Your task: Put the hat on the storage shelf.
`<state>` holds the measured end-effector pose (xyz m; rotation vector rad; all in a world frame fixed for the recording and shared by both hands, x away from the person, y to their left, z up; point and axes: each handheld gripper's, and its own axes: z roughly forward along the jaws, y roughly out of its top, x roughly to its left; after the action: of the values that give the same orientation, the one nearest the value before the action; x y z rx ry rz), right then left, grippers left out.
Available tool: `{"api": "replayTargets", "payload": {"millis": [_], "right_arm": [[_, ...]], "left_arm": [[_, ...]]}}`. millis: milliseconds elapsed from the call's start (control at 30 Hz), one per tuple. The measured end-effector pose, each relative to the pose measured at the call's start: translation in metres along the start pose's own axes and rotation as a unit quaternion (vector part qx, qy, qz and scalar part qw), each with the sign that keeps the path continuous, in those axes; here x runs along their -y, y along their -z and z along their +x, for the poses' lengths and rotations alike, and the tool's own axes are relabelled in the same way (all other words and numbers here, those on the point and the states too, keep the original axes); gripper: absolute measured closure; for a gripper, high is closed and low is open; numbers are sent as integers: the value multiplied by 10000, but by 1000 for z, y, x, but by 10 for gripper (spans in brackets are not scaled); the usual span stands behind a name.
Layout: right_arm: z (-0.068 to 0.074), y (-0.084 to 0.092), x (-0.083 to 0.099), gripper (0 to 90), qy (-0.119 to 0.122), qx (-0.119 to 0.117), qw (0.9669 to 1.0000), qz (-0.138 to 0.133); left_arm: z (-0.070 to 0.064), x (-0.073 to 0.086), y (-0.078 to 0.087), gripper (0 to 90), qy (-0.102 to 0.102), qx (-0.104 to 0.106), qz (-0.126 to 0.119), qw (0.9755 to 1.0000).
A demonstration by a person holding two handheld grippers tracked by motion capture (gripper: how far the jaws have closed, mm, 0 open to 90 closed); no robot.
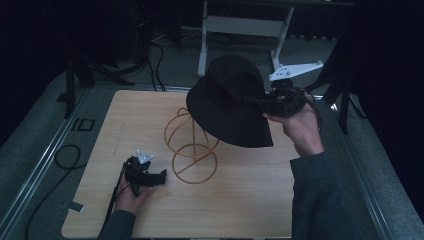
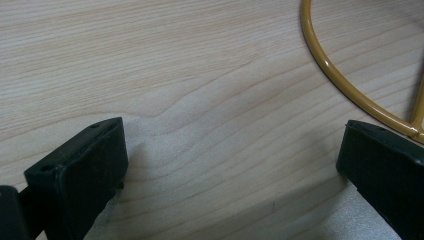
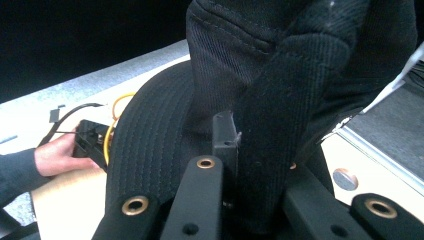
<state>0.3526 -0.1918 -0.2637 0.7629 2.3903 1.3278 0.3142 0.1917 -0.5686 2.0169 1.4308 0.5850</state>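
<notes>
A black bucket hat (image 1: pixel 227 100) hangs in the air over the yellow wire hat stand (image 1: pixel 192 150), tilted, with its brim low toward the front right. My right gripper (image 1: pixel 255 100) is shut on the hat's crown fabric (image 3: pixel 280 75) from the right side. The stand rises from a ring base on the wooden table (image 1: pixel 250 200). My left gripper (image 1: pixel 161 177) rests on the table just left of that base, open, with bare wood between its jaws (image 2: pixel 232 170). The base ring (image 2: pixel 340 85) curves past the right jaw. The hat hides the top of the stand.
A white desk frame (image 1: pixel 205 35) stands behind the table. Black cables (image 1: pixel 65 155) lie on the grey floor at the left, and metal rails run along both table sides. A small piece of tape (image 1: pixel 75 206) sits at the front left corner.
</notes>
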Motion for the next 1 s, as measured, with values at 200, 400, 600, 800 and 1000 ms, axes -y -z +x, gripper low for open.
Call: {"api": "replayTargets", "payload": {"millis": [200, 400, 600, 800, 1000], "right_arm": [[5, -5, -3, 885, 57, -96, 9999, 26], [10, -10, -5, 886, 106, -161, 9998, 70], [20, -19, -10, 885, 216, -332, 9992, 84], [27, -26, -13, 884, 276, -429, 9986, 119], [33, -34, -13, 883, 348, -469, 9981, 199]], "left_arm": [[0, 0, 0, 3, 5, 0, -5, 10000], [0, 0, 0, 3, 4, -1, -5, 10000], [0, 0, 0, 3, 6, 1, -2, 10000], [0, 0, 0, 3, 7, -3, -5, 10000], [0, 0, 0, 2, 2, -6, -4, 10000]]}}
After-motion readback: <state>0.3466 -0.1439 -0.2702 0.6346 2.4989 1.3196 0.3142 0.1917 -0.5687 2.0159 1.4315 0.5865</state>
